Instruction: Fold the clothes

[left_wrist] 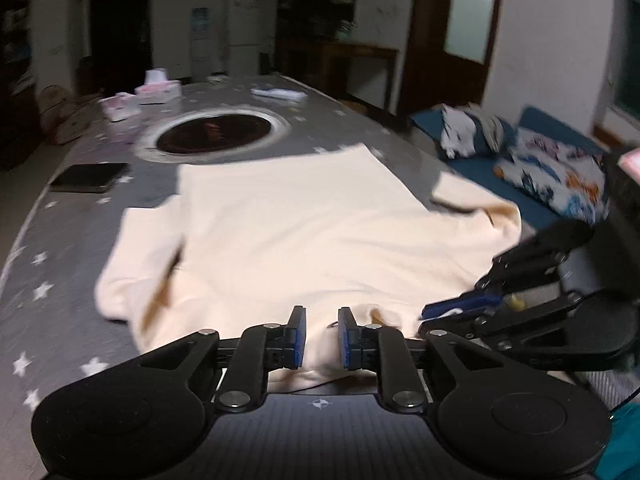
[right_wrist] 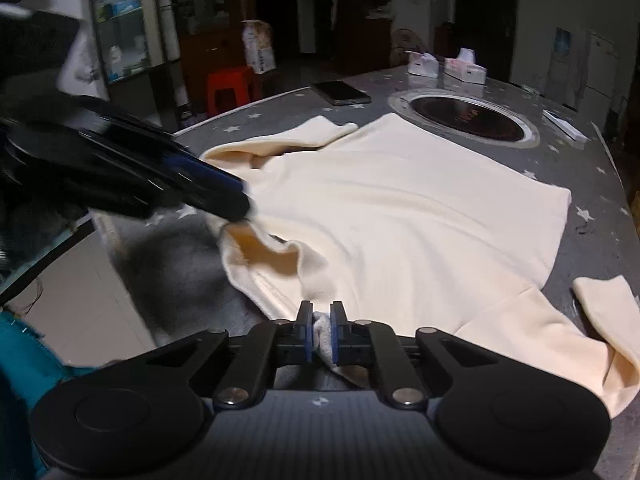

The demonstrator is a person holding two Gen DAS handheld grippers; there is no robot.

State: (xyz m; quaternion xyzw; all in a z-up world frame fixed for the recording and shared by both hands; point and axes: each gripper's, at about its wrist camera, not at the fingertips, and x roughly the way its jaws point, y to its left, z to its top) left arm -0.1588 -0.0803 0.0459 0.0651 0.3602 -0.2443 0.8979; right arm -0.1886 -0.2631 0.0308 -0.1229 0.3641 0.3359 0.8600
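Cloth first: a cream long-sleeved top (left_wrist: 296, 224) lies spread over the near half of the table (left_wrist: 60, 264), its straight far edge close to the round inset burner (left_wrist: 218, 134) at the table's middle, its collar end toward me at the near edge. One sleeve (left_wrist: 140, 252) is bunched toward the left edge, the other (right_wrist: 592, 320) trails off to the right.

My left hand-held gripper (left_wrist: 322, 332) has its pads a little apart with a hump of fabric between them; I judge it is holding the near edge, though loosely. My right hand-held gripper (right_wrist: 321, 332) is pinched on a small wad of the same edge just beside it.

The body looks flat and unfolded, so I read this as either smoothing the garment out or taking hold for a fold; the pictures don't settle which. Whatever follows, both grips need to stay level and move together, or the thick fabric will drag and wrinkle. A phone (right_wrist: 342, 93) and tissue boxes (right_wrist: 466, 69) sit farther off.
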